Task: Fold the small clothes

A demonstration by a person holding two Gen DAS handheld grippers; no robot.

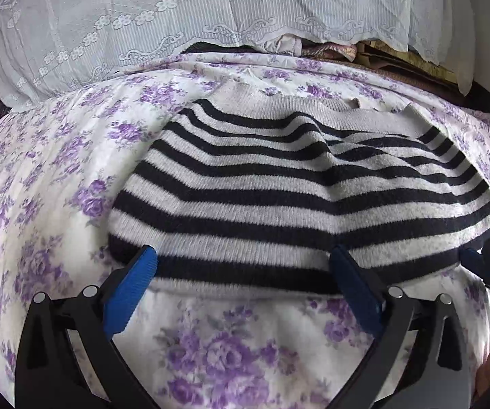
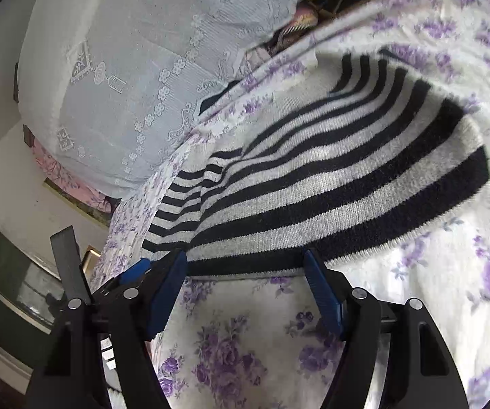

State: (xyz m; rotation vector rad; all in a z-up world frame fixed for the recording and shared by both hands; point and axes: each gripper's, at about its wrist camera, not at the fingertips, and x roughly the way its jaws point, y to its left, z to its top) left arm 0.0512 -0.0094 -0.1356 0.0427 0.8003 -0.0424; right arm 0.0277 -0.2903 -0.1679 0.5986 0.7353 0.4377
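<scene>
A black-and-grey striped knit sweater (image 1: 299, 184) lies folded on a bed sheet with purple flowers (image 1: 54, 184). Its grey ribbed hem is at the far edge. My left gripper (image 1: 245, 262) is open, its blue pads at the sweater's near folded edge, one on each side. The right gripper's blue tip shows at the right edge of the left wrist view (image 1: 473, 259). In the right wrist view the sweater (image 2: 330, 177) fills the middle. My right gripper (image 2: 245, 266) is open, its fingertips at the sweater's near black edge. Nothing is held.
A white lace cover (image 1: 142, 20) drapes over piled bedding behind the sweater. More folded fabrics (image 1: 326, 49) sit at the back. In the right wrist view a wall and a window (image 2: 10, 293) lie beyond the bed's edge at left.
</scene>
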